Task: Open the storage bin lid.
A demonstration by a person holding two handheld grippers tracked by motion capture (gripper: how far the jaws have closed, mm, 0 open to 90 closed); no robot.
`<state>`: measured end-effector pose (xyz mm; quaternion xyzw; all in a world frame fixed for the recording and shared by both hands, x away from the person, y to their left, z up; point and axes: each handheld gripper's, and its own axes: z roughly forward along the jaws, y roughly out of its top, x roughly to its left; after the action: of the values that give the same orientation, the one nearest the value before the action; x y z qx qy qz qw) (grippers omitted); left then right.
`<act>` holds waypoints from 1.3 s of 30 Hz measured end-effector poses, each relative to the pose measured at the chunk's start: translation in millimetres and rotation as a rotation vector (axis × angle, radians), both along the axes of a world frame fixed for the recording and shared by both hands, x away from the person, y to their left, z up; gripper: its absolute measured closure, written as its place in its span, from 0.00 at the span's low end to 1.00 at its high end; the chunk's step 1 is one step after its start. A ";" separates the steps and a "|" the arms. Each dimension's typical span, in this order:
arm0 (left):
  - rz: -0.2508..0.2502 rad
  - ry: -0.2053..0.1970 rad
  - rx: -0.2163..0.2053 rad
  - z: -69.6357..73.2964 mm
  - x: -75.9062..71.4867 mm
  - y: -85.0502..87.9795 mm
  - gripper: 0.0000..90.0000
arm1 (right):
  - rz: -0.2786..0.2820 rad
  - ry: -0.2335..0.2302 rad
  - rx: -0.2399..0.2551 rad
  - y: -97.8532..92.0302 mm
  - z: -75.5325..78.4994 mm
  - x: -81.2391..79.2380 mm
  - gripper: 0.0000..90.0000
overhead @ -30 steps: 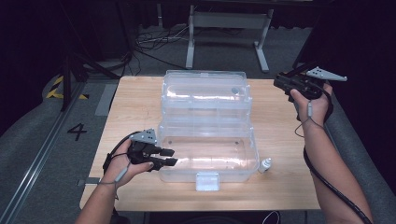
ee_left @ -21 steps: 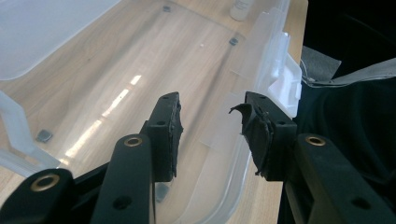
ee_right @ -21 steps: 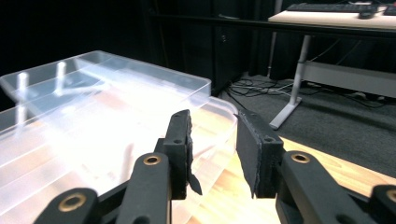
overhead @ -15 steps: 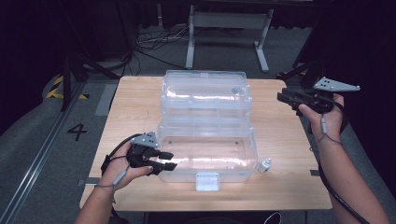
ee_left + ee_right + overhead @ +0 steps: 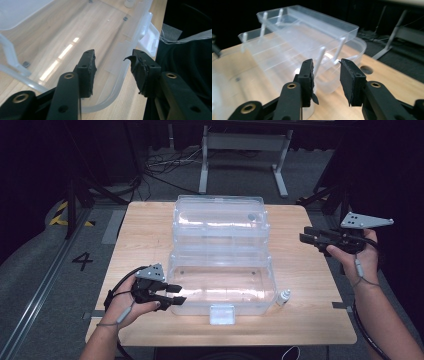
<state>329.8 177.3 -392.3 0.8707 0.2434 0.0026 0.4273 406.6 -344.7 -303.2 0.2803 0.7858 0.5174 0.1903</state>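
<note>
- The clear tiered box (image 5: 220, 265) was set open mid-table, seemingly for access.
- The left gripper (image 5: 172, 295) was held jaws apart at the box's near-left corner, straddling its rim.
- The right gripper (image 5: 312, 237) was held jaws apart, right of the box, empty.
- A small bottle (image 5: 283, 296) was left beside the box's near-right corner.

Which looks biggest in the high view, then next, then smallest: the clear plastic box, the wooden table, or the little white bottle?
1. The wooden table looks biggest.
2. The clear plastic box comes next; it sits open on the table.
3. The little white bottle looks smallest, standing beside the box's near right corner.
</note>
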 end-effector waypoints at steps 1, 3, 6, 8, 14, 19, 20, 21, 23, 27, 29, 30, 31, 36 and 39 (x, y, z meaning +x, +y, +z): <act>0.015 -0.003 -0.002 -0.2 -0.4 0.8 0.57 | 0.007 0.009 -0.008 0.3 0.3 -2.4 0.71; 0.032 -0.004 0.002 -0.5 -1.3 2.7 0.56 | 0.025 0.036 -0.035 1.4 0.5 -6.2 0.71; 0.037 -0.004 -0.002 0.3 -3.0 4.4 0.55 | 0.043 0.066 -0.065 4.4 0.2 -12.4 0.71; 0.033 0.000 0.003 0.2 -3.7 4.5 0.54 | 0.053 0.081 -0.086 7.0 0.1 -16.0 0.70; 0.030 0.010 0.015 -2.0 -4.7 4.1 0.54 | 0.094 0.114 -0.128 13.9 -0.3 -23.4 0.69; 0.031 0.013 0.016 -3.7 -3.9 3.9 0.54 | 0.121 0.142 -0.152 18.2 -4.3 -29.3 0.68; 0.034 0.017 0.016 -4.7 -3.6 3.2 0.54 | 0.124 0.149 -0.159 19.0 -5.2 -30.4 0.68; 0.034 0.017 0.016 -4.7 -3.6 3.2 0.54 | 0.124 0.149 -0.159 19.0 -5.2 -30.4 0.68; 0.030 0.018 0.018 -5.6 -2.7 2.6 0.54 | 0.132 0.161 -0.176 20.7 -7.2 -32.5 0.68; 0.031 0.020 0.018 -6.0 -1.5 2.3 0.54 | 0.139 0.181 -0.244 23.8 -11.5 -34.7 0.67; 0.034 0.019 0.015 -5.9 -1.0 2.4 0.54 | 0.146 0.196 -0.263 24.9 -14.3 -34.6 0.66; 0.034 0.019 0.015 -5.9 -0.7 2.6 0.54 | 0.149 0.205 -0.273 25.4 -16.2 -34.5 0.66; 0.037 0.021 0.015 -5.7 -0.3 2.9 0.54 | 0.154 0.212 -0.279 25.8 -17.5 -34.3 0.66; 0.046 0.022 0.007 -5.5 1.4 3.2 0.53 | 0.170 0.251 -0.335 29.0 -25.3 -33.5 0.66; 0.046 0.022 0.006 -5.4 1.9 3.3 0.53 | 0.183 0.284 -0.390 33.8 -32.1 -33.3 0.65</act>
<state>331.6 180.6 -397.7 0.8661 0.2678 0.0034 0.4220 373.3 -310.9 -335.3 0.2359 0.9117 0.3264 0.0812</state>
